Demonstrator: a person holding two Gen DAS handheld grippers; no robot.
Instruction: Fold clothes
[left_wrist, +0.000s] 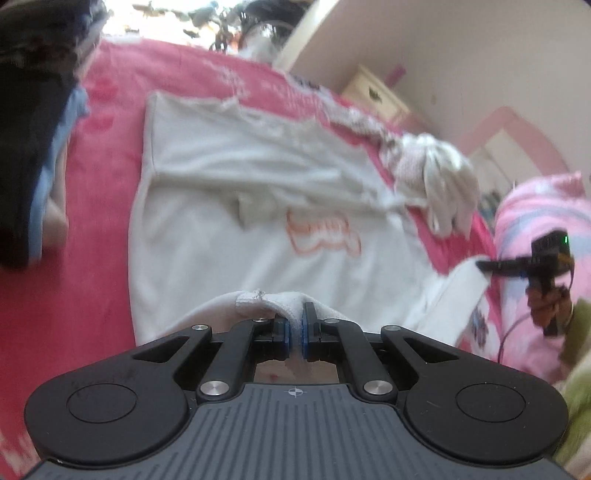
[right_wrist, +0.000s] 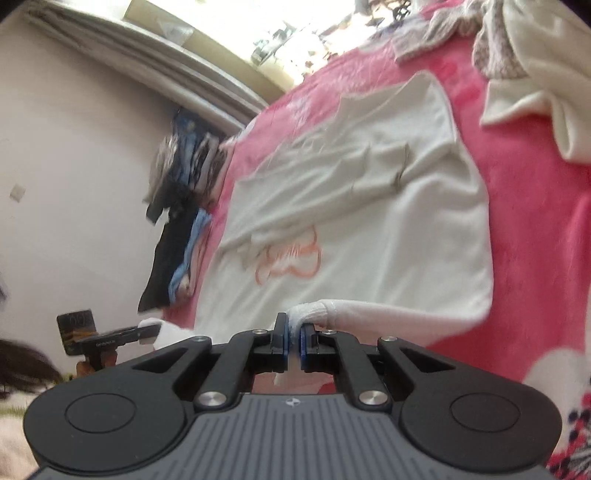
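1. While the white shirt (left_wrist: 229, 206) lies spread out in the middle of both pictures, it rests on a bed with a fuzzy pink blanket (left_wrist: 92, 258).
2. The shirt has an orange drawing (left_wrist: 323, 236) on it, near the middle of the frame.
3. The left hand-held gripper (left_wrist: 294, 326), low in the left wrist picture, is squeezed tight on the near edge of the shirt.
4. The right hand-held gripper (right_wrist: 293, 332), low in the right wrist picture, is also squeezed tight on a bit of the shirt's edge.
5. In the left wrist picture the right hand-held gripper shows at the right side, pinching a corner of the shirt, with a hand (left_wrist: 550, 310) under it.
6. A stack of dark and blue clothes (left_wrist: 33, 147) sits at the left edge of that picture.
7. A heap of white and cream clothes (right_wrist: 535, 74) fills the upper right of the right wrist picture.
8. A pale wall (right_wrist: 74, 147) takes up the left of the right wrist picture.
9. A small cream cabinet (left_wrist: 376, 92) stands in the upper right of the left wrist picture, beside the bed.
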